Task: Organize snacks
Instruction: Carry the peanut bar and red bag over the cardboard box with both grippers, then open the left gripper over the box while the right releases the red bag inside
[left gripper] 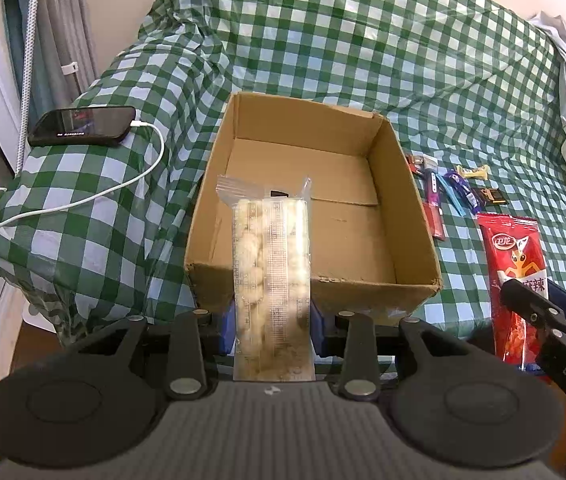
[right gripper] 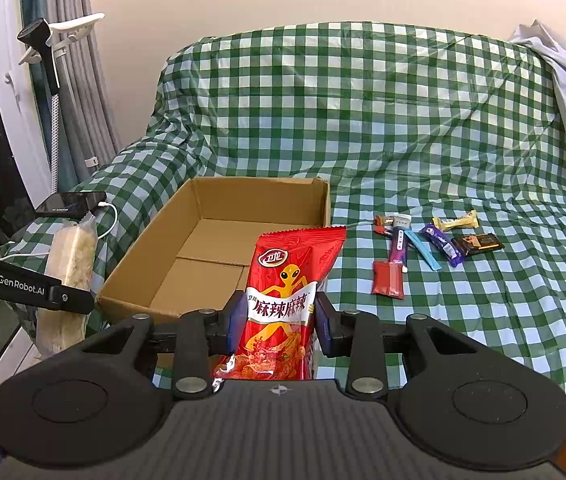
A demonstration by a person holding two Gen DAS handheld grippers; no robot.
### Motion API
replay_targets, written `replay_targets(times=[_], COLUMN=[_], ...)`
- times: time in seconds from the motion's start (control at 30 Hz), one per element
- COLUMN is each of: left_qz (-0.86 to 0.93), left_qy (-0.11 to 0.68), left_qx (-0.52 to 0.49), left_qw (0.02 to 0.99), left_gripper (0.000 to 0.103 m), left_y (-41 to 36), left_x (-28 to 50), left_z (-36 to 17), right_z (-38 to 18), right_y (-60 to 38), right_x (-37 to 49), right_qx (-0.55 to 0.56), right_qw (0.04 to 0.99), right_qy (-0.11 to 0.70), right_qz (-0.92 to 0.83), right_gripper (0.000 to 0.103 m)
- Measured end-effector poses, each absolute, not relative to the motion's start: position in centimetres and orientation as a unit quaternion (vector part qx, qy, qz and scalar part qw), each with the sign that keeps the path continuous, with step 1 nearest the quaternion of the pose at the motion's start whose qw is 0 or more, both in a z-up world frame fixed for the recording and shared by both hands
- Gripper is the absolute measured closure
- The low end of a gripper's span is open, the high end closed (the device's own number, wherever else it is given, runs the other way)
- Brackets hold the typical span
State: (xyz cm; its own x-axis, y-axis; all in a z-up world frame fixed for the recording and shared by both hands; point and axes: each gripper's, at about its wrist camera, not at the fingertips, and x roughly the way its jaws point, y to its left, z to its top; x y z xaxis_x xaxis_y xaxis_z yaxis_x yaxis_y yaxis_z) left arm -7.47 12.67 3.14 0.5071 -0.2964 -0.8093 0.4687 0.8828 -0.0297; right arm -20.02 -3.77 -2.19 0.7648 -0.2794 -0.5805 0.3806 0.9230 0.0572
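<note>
Left gripper point(left gripper: 273, 334) pitched steeply downward, jaws clamped on its load; right gripper point(right gripper: 279, 322) angled shallower, jaws likewise clamped

Off-task items before you: 1 black phone point(left gripper: 82, 126) on the sofa's left armrest edge, white charging cable point(left gripper: 83, 200) plugged in; green checked cover point(right gripper: 403, 120); grey curtains point(right gripper: 71, 100) at left.
</note>
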Motion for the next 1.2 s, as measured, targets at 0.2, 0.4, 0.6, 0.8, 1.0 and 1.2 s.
replay_targets(times=[0.2, 0.4, 0.6, 0.8, 1.0, 1.2], left_qz=[-0.216, -0.209, -0.206, -0.204, -0.203, -0.205], left_qy=[0.446, 0.443, 0.446, 0.455, 0.46, 0.463], left_qx=[0.093, 0.09, 0.085, 0.085, 0.085, 0.088], left_qw=[0.864, 0.867, 0.867, 0.863, 0.86, 0.858], left_gripper=[0.063, 0.063, 0.063, 0.063, 0.063, 0.063], left_y=[12.7, 12.6, 12.3, 12.0, 11.7, 11.2], left_x=[-6.1, -4.5, -3.0, -1.9, -1.2, -0.4], left_z=[3.2, 3.5, 3.4, 2.8, 2.4, 2.1], right_z=[-2.1, -1.8, -1.9, -2.3, -2.9, -3.0], right_y=[-3.9, -4.1, -4.3, -4.5, -4.7, -4.8], right_x=[-19.0, -17.4, -15.6, -14.4, -13.2, -13.0], right_qx=[0.084, 0.081, 0.083, 0.087, 0.09, 0.091], right_qw=[0.936, 0.939, 0.938, 0.936, 0.933, 0.933], right_qy=[0.293, 0.291, 0.297, 0.304, 0.313, 0.314], right_qz=[-0.173, -0.164, -0.156, -0.154, -0.154, -0.153], right_gripper=[0.065, 0.065, 0.065, 0.065, 0.065, 0.065])
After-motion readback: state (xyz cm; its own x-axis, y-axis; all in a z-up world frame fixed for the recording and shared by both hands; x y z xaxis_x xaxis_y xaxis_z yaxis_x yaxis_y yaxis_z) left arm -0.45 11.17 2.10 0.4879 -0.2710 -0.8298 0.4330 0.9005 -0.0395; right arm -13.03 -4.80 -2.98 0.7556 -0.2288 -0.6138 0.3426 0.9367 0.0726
